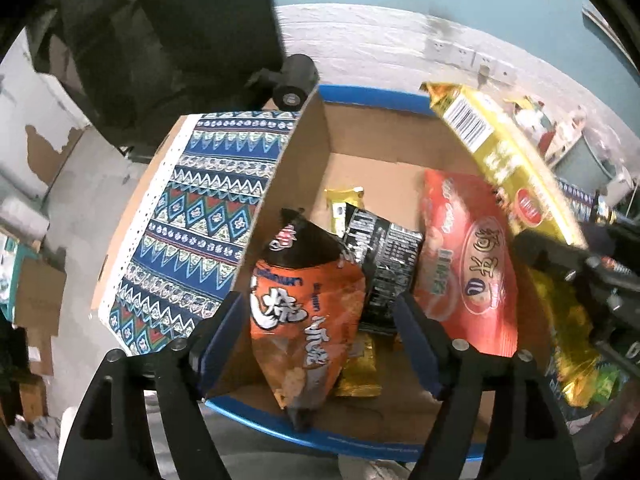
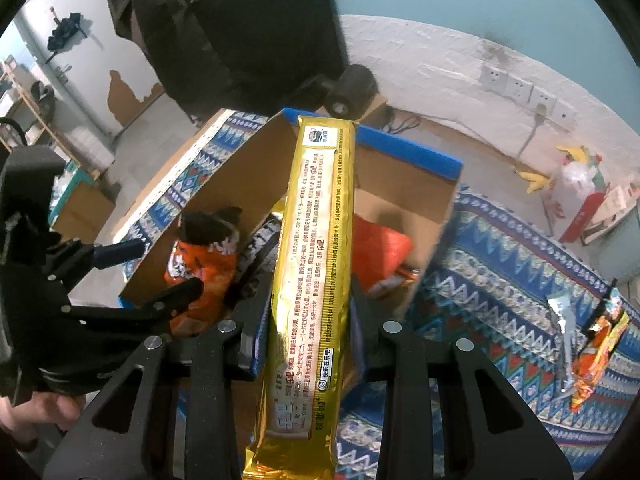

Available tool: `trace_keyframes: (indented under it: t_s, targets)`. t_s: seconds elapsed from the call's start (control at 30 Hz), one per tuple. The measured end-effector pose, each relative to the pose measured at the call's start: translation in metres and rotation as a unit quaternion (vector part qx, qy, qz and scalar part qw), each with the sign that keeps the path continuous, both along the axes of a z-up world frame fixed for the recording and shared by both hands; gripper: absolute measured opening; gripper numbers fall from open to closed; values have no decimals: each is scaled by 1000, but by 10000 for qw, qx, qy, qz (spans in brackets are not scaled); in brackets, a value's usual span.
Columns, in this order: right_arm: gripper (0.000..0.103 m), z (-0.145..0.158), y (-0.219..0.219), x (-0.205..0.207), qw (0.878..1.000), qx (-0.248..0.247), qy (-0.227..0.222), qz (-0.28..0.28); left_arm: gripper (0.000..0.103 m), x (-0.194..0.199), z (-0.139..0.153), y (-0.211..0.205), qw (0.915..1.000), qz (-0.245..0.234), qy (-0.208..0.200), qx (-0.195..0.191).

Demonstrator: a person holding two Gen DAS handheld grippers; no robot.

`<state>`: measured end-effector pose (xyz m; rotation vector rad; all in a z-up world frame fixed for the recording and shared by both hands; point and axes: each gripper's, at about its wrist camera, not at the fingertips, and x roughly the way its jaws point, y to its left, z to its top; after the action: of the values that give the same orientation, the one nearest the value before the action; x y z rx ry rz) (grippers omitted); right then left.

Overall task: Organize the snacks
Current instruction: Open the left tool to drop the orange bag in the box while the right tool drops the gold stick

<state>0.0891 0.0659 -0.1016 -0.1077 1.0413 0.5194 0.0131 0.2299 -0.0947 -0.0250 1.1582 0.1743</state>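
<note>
Clamping gold packet (image 2: 316, 264) – right gripper (image 2: 308, 320) above box (image 2: 408, 152) | left gripper (image 1: 320, 320) spread (empty) over orange bag (image 1: 308, 308) | right view alone: 2 loose snacks (image 2: 592, 344)

Right hand-held gripper (image 2: 310, 320) clamps long gold packet (image 2: 316, 240) above cardboard box (image 2: 240, 176)

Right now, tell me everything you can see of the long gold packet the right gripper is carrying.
The long gold packet is a slim, shiny foil wrapper with a pale panel of small red print, crimped ends and a barcode visible from the left wrist view. The right gripper is shut on it near its lower end, fingers pressing both sides. It slants out over the open cardboard box, above the snack bags inside, apparently touching none of them.
</note>
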Motion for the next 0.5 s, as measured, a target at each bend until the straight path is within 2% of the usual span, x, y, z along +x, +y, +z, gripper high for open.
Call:
trace_keyframes:
  t_s: [0.2, 0.4, 0.47, 0.5]
  targets:
    - [32, -6, 19, 5, 9998, 87, 119, 155, 78, -2, 2, 6, 9999, 47, -11, -116]
    - [32, 0, 14, 4, 9999, 85, 4, 72, 78, -1, 2, 2, 9998, 30, -22, -191]
    - [41, 3, 6, 3, 10000, 59, -17, 16, 78, 0, 4, -4, 9996, -17, -49, -265]
    - [50, 4, 3, 3, 10000, 49, -29, -13, 78, 0, 6, -8, 9995, -50, -64, -297]
